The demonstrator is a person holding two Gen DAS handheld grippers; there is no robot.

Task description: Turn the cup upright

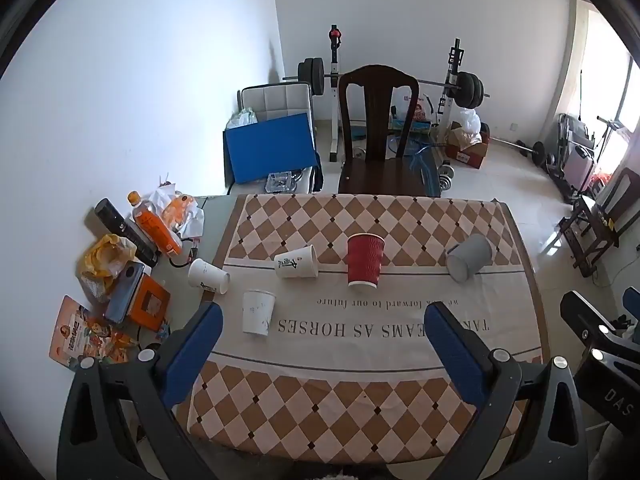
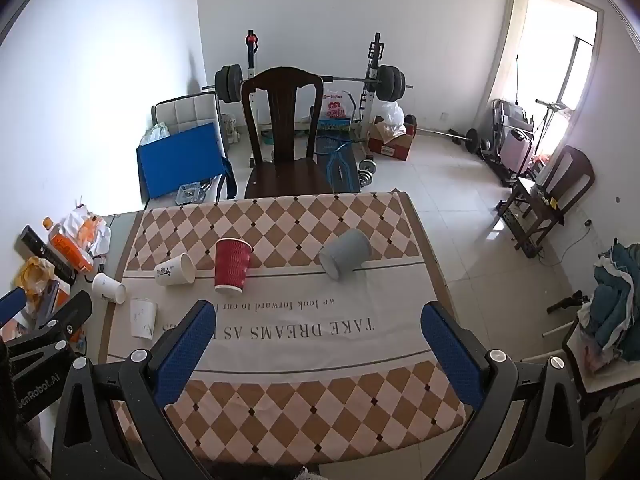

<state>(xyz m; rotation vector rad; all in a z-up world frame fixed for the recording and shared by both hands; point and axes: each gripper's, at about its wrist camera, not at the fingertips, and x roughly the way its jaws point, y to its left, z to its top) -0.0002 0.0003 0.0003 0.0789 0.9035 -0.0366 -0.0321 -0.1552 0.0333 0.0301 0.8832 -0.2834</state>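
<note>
I have both grippers hovering above the table's near edge, the left gripper (image 1: 322,326) and right gripper (image 2: 320,322) each with fingers spread wide, holding nothing. The grey cup (image 2: 346,258) lies on its side toward the table's far right corner, mouth facing me. The red cup (image 1: 365,263) stands upright mid-table. Left of it a printed white cup (image 1: 297,262) lies tipped, and another white cup (image 1: 209,276) probably lies over too, at the tablecloth's (image 1: 360,400) left edge.

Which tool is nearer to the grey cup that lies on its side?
Right. The grey cup lies ahead between the open fingers of the right tool. For the left tool, the same cup sits ahead, off to its right.
</note>
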